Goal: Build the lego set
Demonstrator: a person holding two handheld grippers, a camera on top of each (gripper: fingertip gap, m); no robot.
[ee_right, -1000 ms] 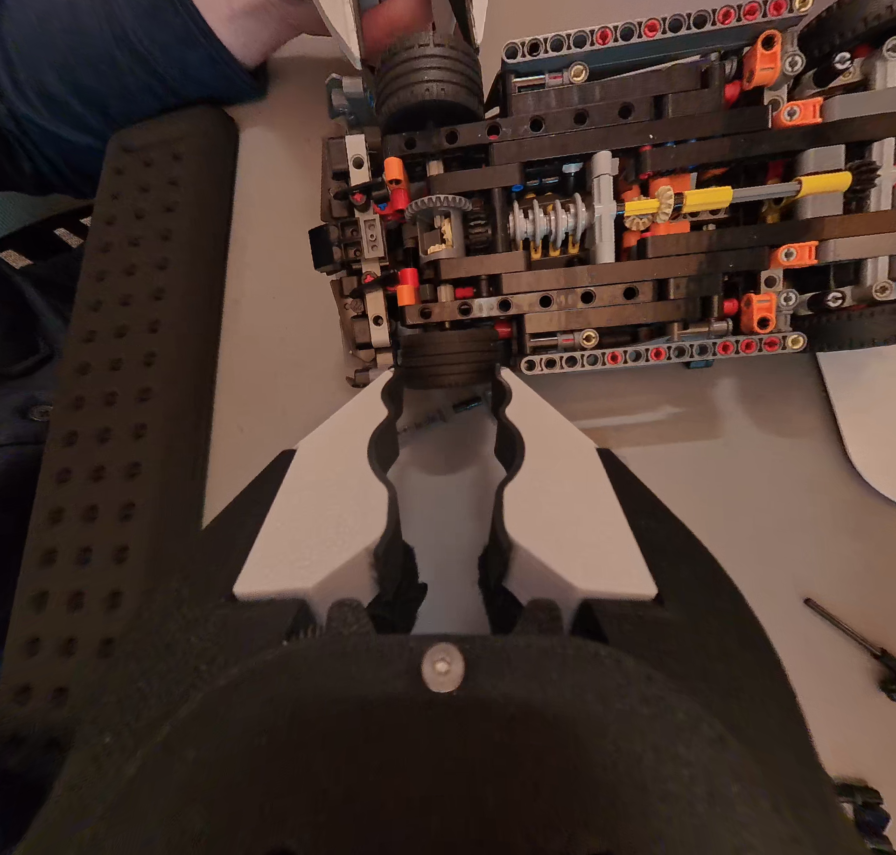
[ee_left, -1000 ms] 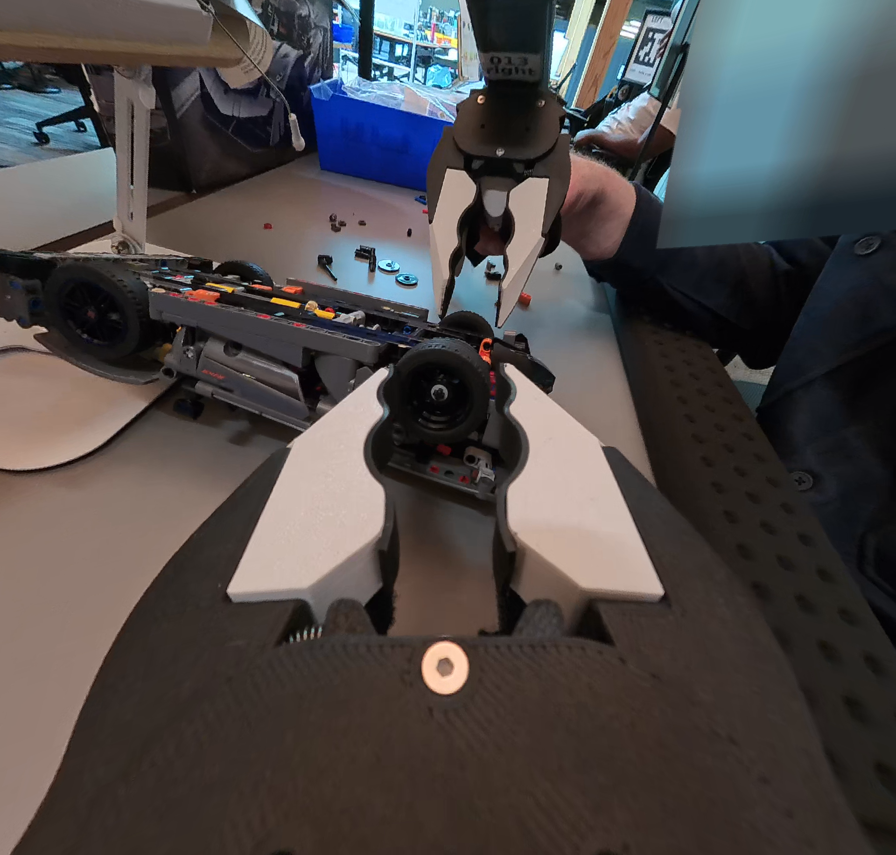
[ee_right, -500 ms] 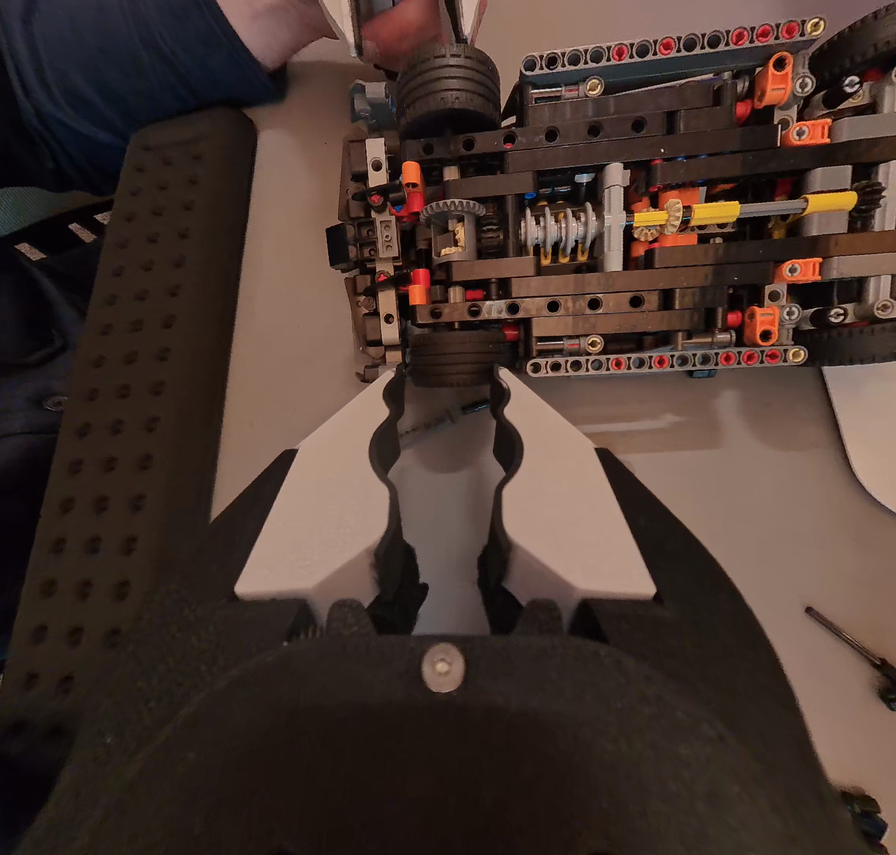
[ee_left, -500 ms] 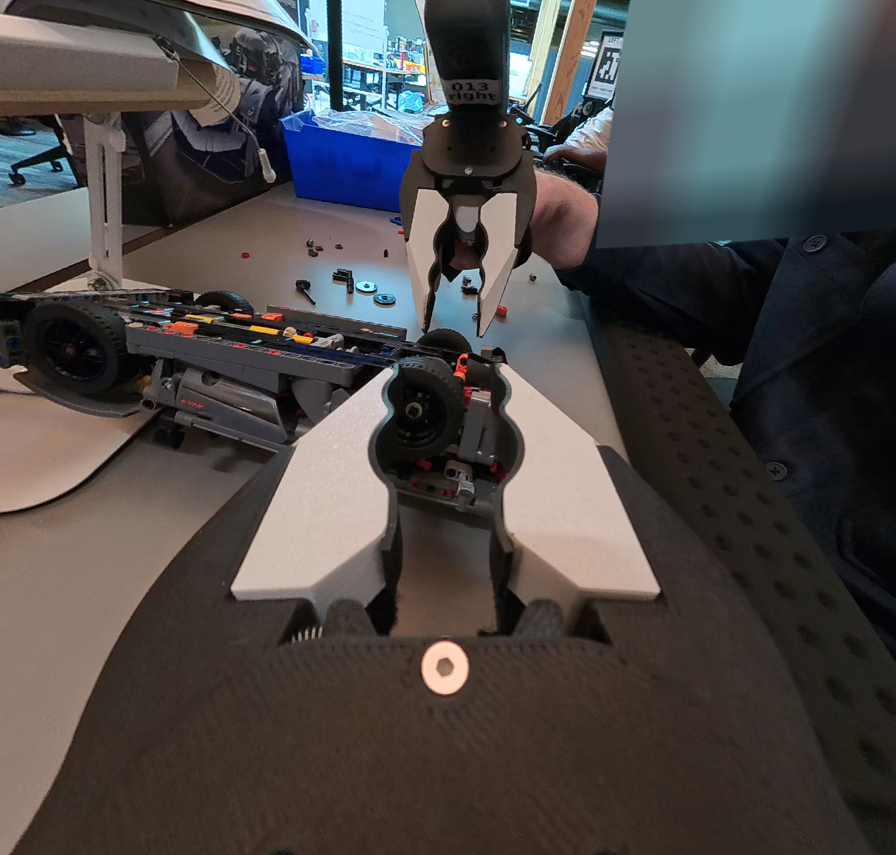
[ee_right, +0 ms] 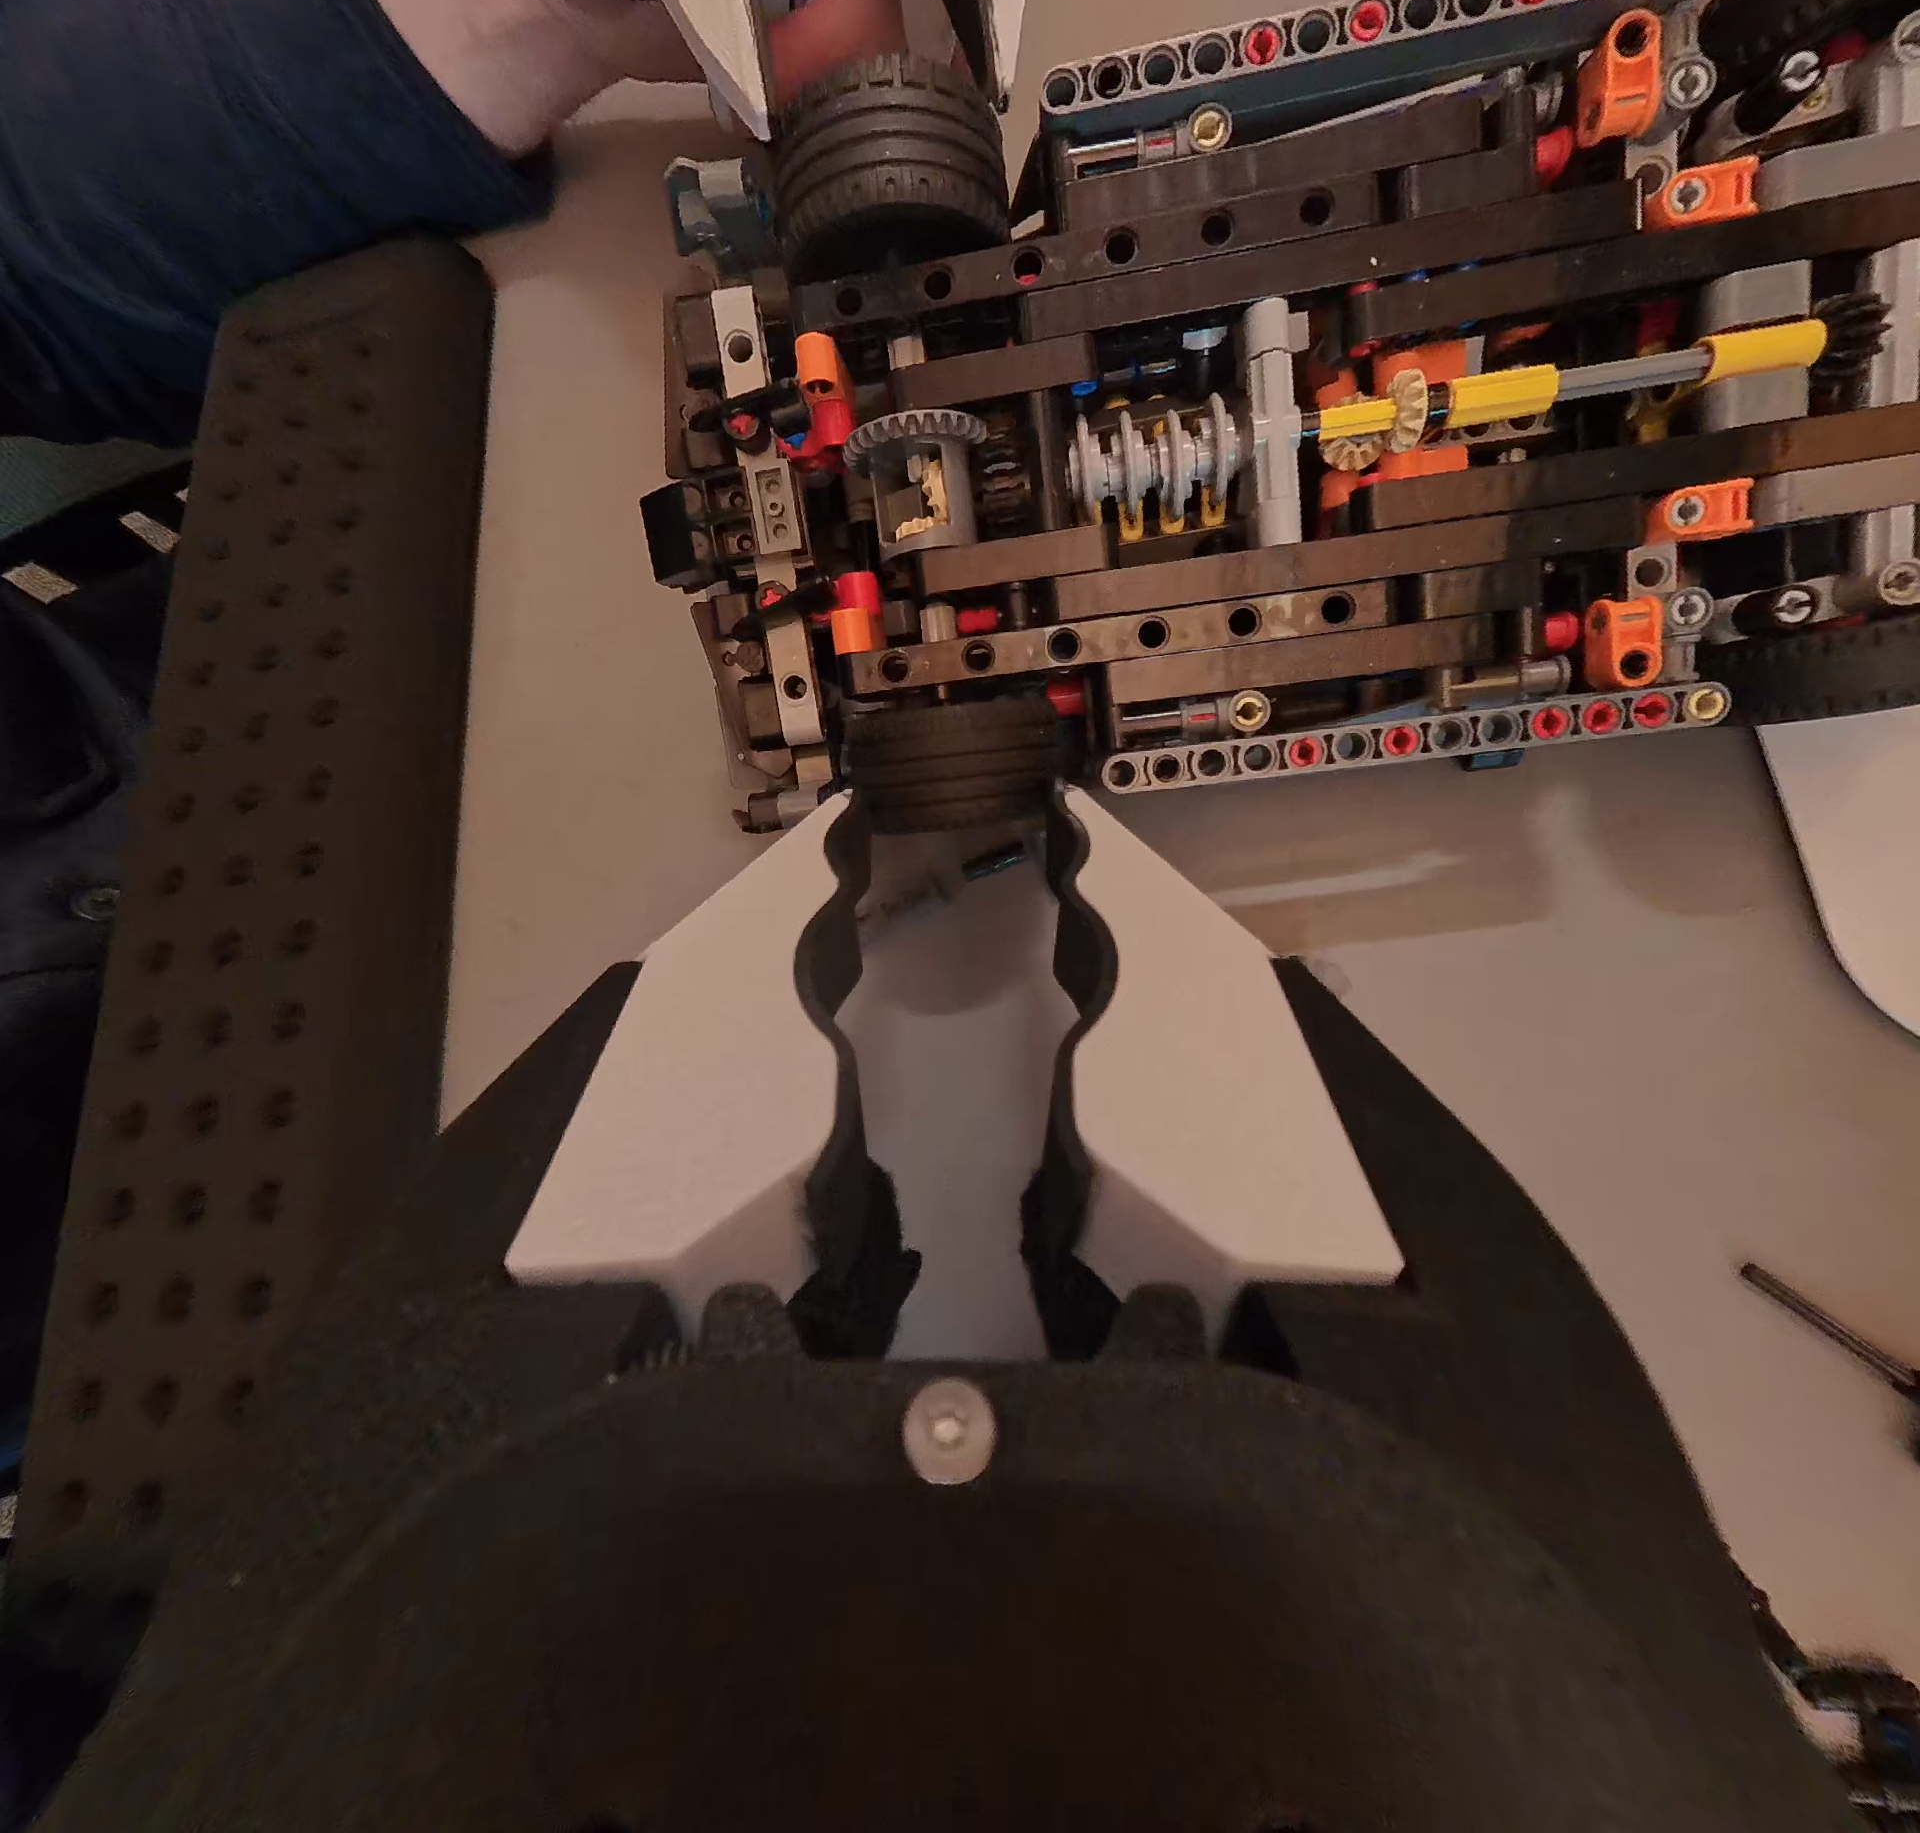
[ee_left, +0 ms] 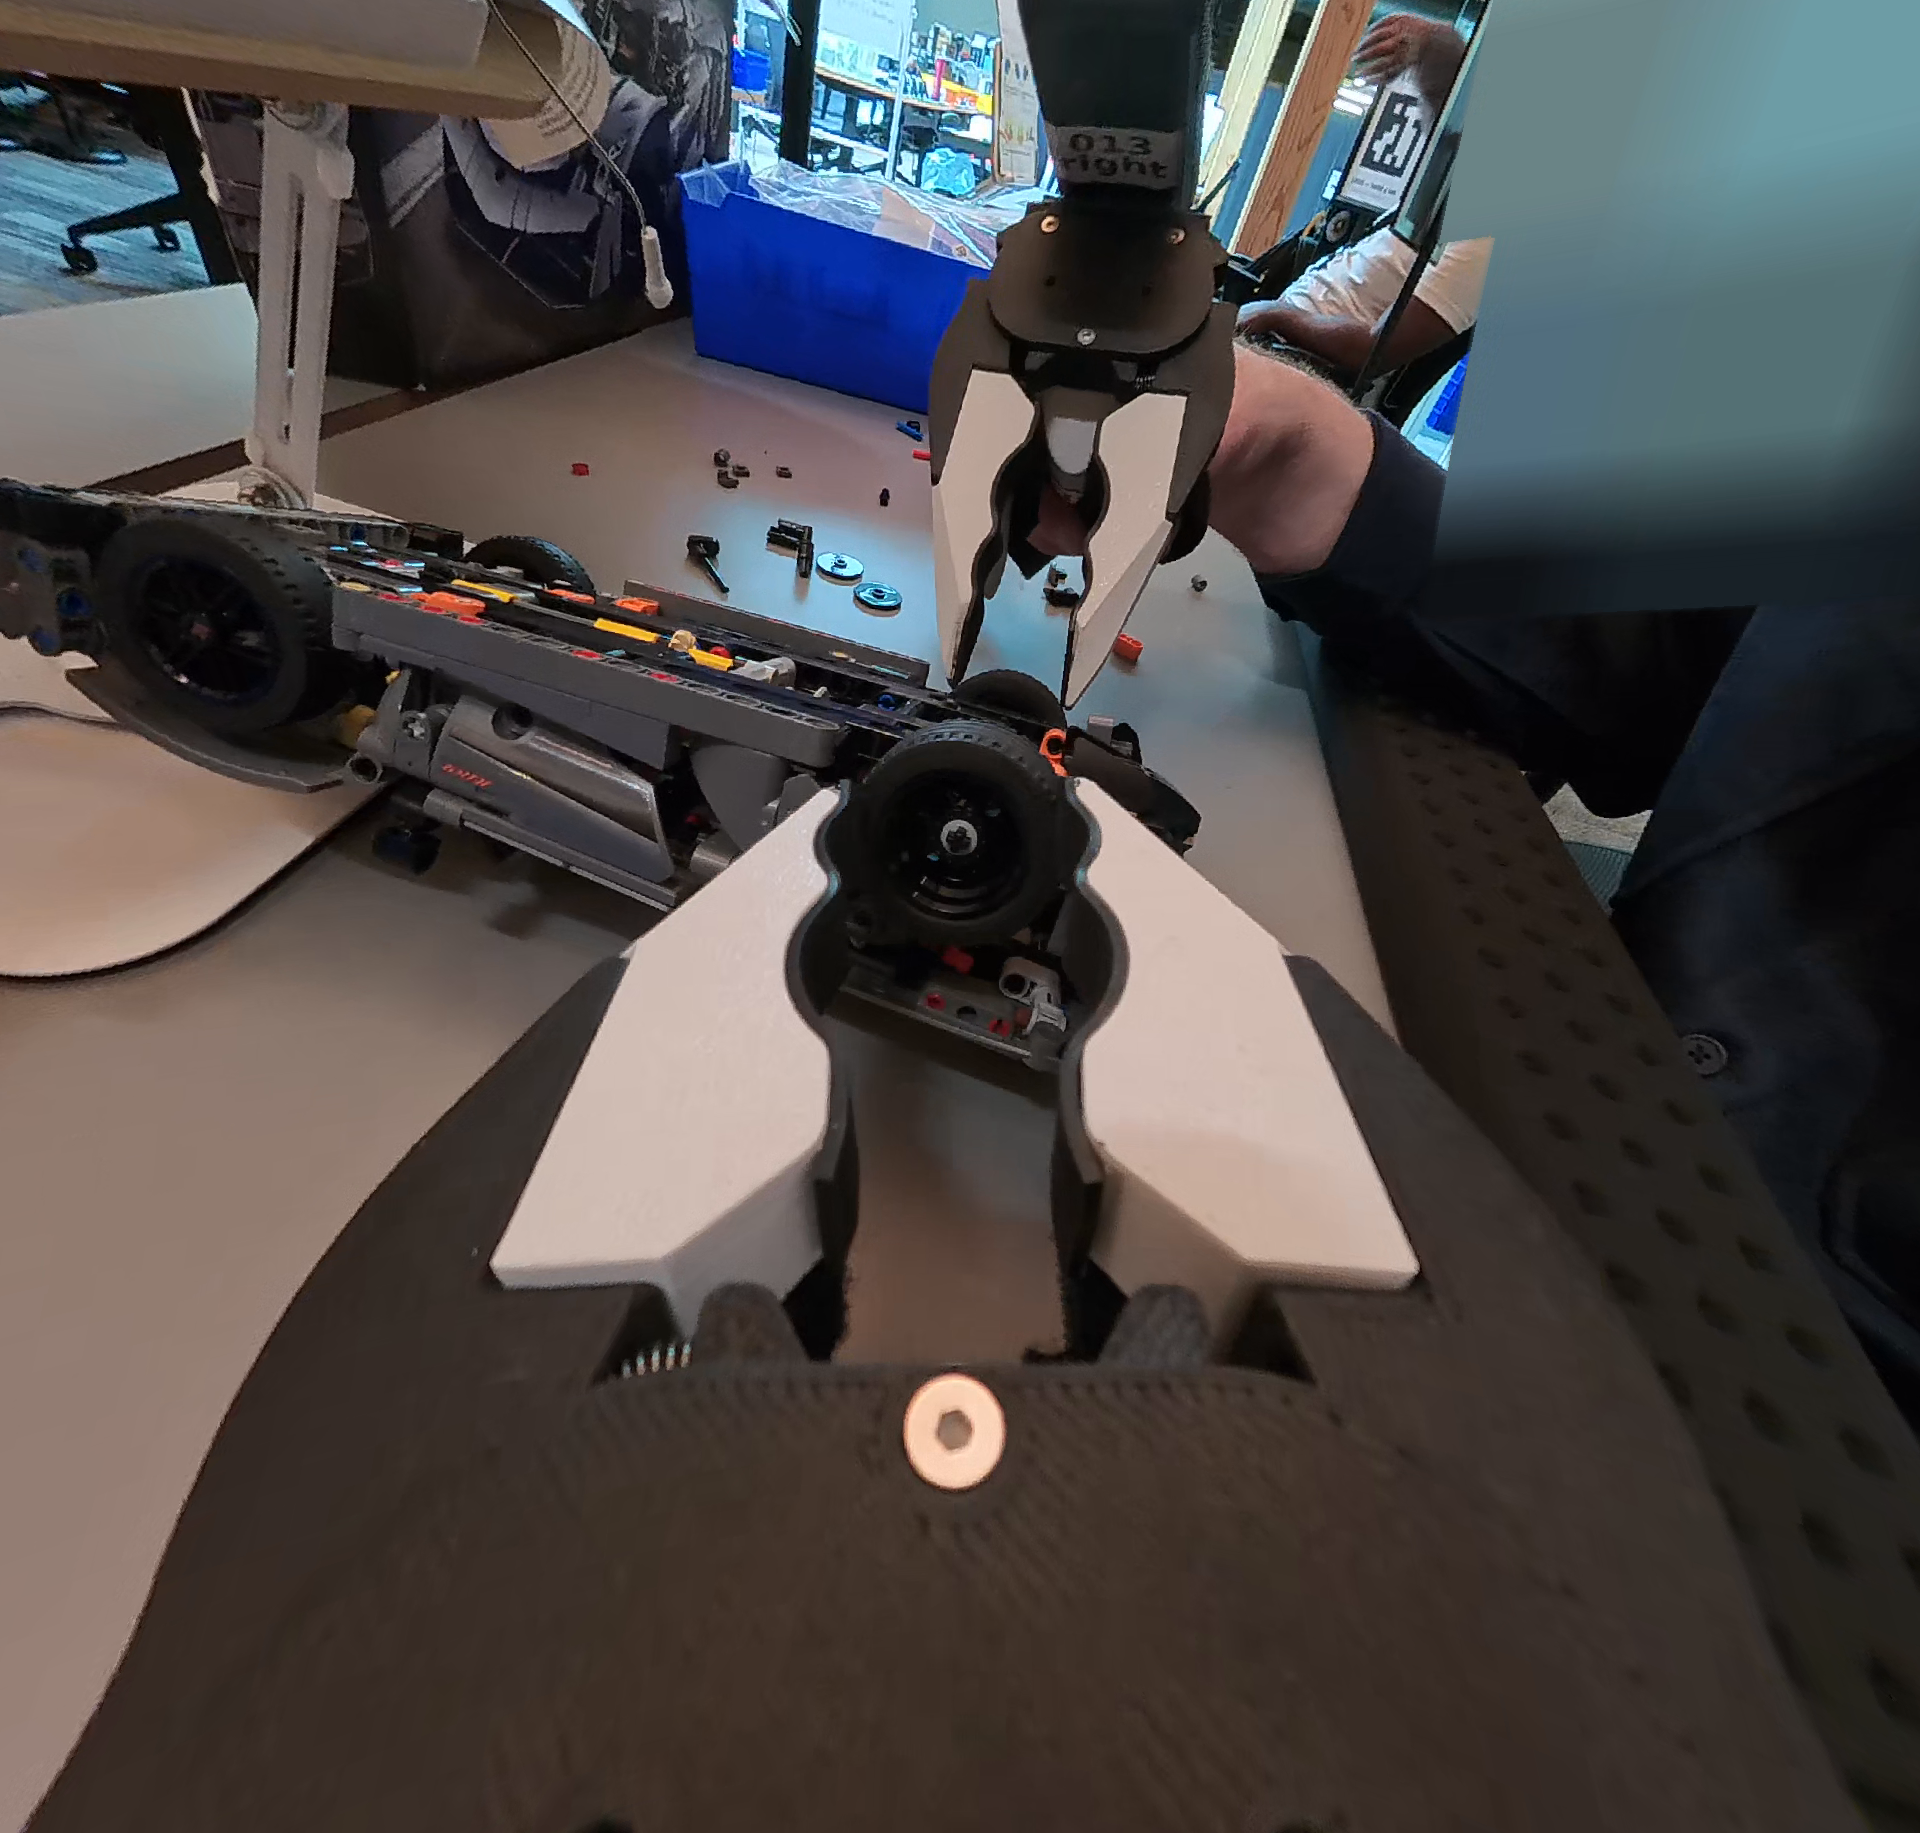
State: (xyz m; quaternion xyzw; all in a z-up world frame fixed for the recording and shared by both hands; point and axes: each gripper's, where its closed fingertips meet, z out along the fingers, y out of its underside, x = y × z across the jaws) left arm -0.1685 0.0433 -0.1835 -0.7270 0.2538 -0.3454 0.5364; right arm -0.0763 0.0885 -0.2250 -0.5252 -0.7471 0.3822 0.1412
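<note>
I've got the long grey-and-black lego car chassis (ee_left: pixel 582 703) lying on the pale tabletop (ee_left: pixel 208 1108), w/ orange and yellow bits inside. My left gripper (ee_left: pixel 956 848) is clenched around the near small black rubber wheel (ee_left: pixel 961 838). My right gripper (ee_right: pixel 951 796) is spread, tips either side of the opposite black tyre (ee_right: pixel 951 765); can't tell if touching. Loose small black pieces (ee_left: pixel 790 547) lie beyond.

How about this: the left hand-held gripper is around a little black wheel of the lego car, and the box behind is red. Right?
Not quite: the box behind is blue, not red, as the left wrist view shows. The left hand-held gripper is around a little black wheel of the lego car.
</note>
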